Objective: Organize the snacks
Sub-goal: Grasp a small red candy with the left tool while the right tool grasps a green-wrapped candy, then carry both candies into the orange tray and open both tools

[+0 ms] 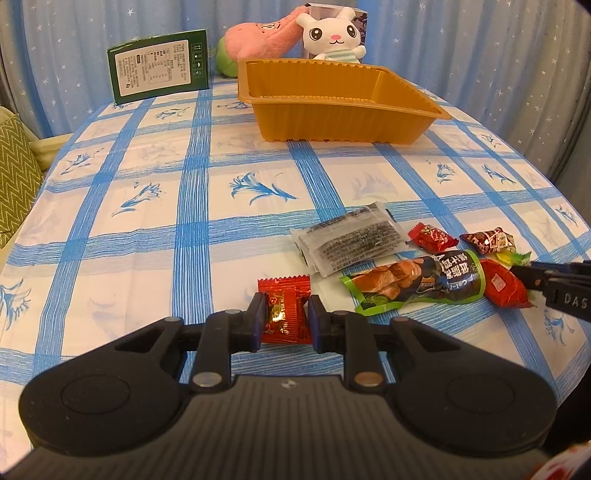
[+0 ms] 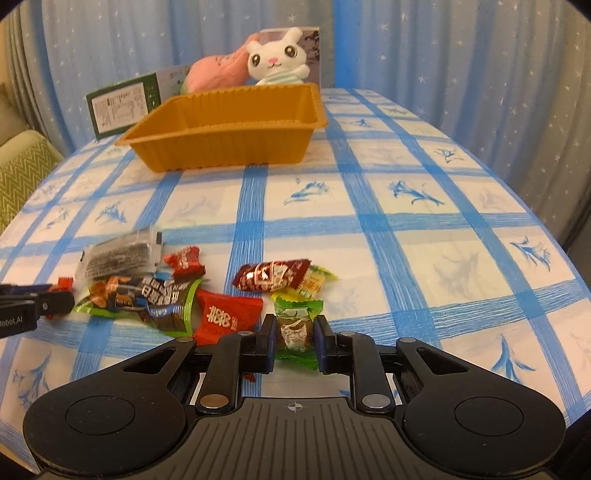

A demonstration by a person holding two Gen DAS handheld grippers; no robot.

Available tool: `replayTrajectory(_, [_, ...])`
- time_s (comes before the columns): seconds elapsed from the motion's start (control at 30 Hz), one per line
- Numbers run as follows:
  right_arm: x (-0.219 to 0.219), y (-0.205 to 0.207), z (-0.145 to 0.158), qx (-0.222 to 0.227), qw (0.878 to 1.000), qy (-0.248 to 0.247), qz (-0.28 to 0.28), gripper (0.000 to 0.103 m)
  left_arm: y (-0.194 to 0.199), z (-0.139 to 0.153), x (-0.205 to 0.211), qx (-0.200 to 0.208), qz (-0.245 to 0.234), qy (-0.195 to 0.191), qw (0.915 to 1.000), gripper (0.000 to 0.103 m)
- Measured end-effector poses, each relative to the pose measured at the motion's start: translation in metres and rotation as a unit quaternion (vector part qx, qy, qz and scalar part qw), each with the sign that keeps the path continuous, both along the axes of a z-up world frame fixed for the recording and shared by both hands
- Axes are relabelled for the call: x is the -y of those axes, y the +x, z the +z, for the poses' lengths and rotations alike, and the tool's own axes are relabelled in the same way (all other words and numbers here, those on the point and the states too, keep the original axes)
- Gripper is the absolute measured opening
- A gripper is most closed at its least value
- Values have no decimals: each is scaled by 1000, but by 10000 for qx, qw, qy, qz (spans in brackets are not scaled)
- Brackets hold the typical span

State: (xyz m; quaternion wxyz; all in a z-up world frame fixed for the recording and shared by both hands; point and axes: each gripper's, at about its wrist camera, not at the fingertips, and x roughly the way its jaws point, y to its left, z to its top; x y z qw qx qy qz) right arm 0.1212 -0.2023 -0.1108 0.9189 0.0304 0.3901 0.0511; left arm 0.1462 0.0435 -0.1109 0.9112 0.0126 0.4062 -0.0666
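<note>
Left tool pinching red candy lengthwise, right tool clamping green candy lengthwise

The tabletop wears a white cloth checked in blue bands, with blue flower prints. The tray is mustard yellow. One snack is red with gold print, another green-edged and clear. The curtain is pale blue with white stars.

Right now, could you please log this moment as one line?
left gripper: shut on red candy | right gripper: shut on green candy | orange tray: empty
</note>
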Motion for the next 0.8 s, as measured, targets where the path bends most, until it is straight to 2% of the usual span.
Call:
replayTrajectory(0.17, [2,-3,11,341,9994,-38,-36,21,-3,2,0,41,116,-47,9999,20])
replayTrajectory(0.43, [1,-2,24,606,9981,104,81,21,-3,25,3,421,277,-182,9986,20])
replayTrajectory(0.8, [0,25,46,984,9940,165,449,21,34,64,23,905,4,-280,9955,20])
